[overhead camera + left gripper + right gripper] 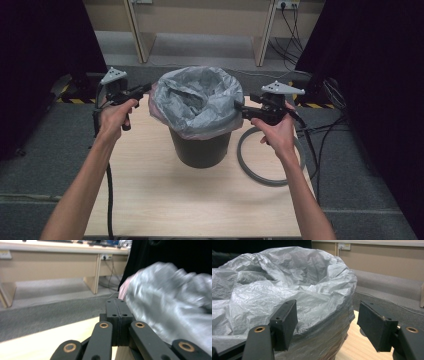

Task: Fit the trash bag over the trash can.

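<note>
My left gripper (117, 312) jaws closed empty beside crinkly grey plastic bin liner (197, 102); right gripper (327, 327) jaws open astride its rim. Pinch may tear it, tip black bin (200, 147).

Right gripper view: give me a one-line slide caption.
Open right gripper straddling the rim of a dark bin lined with a grey plastic bag, on a light wooden table.

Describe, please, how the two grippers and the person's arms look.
Both the left gripper and the right gripper are black, each with a grey three-cornered plate on top and a black cable trailing from it. In the gripper views the jaws are flat black blocks on black linkage bars with brass-coloured pivot rings. The forearms are bare: no sleeves, gloves or watch in the high view.
</note>
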Motion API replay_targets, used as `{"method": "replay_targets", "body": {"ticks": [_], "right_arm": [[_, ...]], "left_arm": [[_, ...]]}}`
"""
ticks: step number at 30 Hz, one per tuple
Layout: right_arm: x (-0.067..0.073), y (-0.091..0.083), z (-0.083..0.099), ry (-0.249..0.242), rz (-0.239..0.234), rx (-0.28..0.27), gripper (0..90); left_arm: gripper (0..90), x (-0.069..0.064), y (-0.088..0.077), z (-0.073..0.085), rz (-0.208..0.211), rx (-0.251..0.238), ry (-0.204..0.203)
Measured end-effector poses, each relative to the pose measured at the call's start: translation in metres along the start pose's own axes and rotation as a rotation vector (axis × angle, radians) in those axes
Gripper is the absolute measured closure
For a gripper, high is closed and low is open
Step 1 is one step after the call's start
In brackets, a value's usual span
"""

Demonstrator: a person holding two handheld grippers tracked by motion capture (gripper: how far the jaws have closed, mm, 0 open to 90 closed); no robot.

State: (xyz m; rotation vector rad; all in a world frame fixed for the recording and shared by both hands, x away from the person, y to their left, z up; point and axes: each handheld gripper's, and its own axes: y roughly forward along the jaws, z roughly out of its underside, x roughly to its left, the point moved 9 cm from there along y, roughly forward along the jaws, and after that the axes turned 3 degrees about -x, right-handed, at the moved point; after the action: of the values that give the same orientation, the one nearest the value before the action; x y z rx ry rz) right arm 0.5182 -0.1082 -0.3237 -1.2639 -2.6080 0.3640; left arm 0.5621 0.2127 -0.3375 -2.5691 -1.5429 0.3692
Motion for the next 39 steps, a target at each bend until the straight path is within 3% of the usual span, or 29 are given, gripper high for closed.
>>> {"method": "replay_targets", "body": {"ticks": [5,7,10,12,14,18,23,26,30,36,37,39], "right_arm": [[0.0,0.001,0.0,-0.001,0.003,-0.001,32.4],[0.0,0.001,0.0,-0.002,0.003,-0.002,32.4],[0.0,0.002,0.0,-0.002,0.002,-0.001,32.4],[0.0,0.002,0.0,-0.002,0.001,0.0,32.4],[0.0,0.002,0.0,-0.002,-0.001,0.004,32.4],[-0.001,0.002,0.0,-0.002,-0.005,0.005,32.4],[-0.001,0.004,0.0,-0.003,-0.003,0.005,32.4],[-0.001,0.004,0.0,-0.003,-0.001,0.004,32.4],[0.0,0.004,0.0,-0.004,0.0,0.003,32.5],[-0.001,0.004,0.0,-0.004,-0.003,0.006,32.5],[-0.001,0.004,0.0,-0.003,-0.004,0.006,32.5],[-0.001,0.004,0.0,-0.004,-0.003,0.005,32.5]], "left_arm": [[90.0,0.01,0.016,0.036,-0.014,0.066,-0.021],[90.0,0.017,0.021,0.054,-0.045,0.101,-0.012],[90.0,0.023,0.027,0.082,-0.028,0.121,-0.089],[90.0,0.026,0.026,0.087,-0.008,0.097,-0.14],[89.8,0.029,0.021,0.083,-0.005,0.071,-0.158],[80.3,0.037,0.009,0.067,-0.004,0.016,-0.176],[60.7,0.036,-0.008,0.045,0.027,-0.034,-0.203],[47.0,0.032,-0.013,0.041,0.04,-0.037,-0.249],[43.6,0.024,-0.015,0.034,0.098,-0.067,-0.321],[41.4,0.013,-0.011,0.033,0.133,-0.035,-0.308],[45.5,0.007,-0.009,0.034,0.166,-0.023,-0.311],[48.5,0.004,-0.008,0.035,0.183,-0.016,-0.311]]}}
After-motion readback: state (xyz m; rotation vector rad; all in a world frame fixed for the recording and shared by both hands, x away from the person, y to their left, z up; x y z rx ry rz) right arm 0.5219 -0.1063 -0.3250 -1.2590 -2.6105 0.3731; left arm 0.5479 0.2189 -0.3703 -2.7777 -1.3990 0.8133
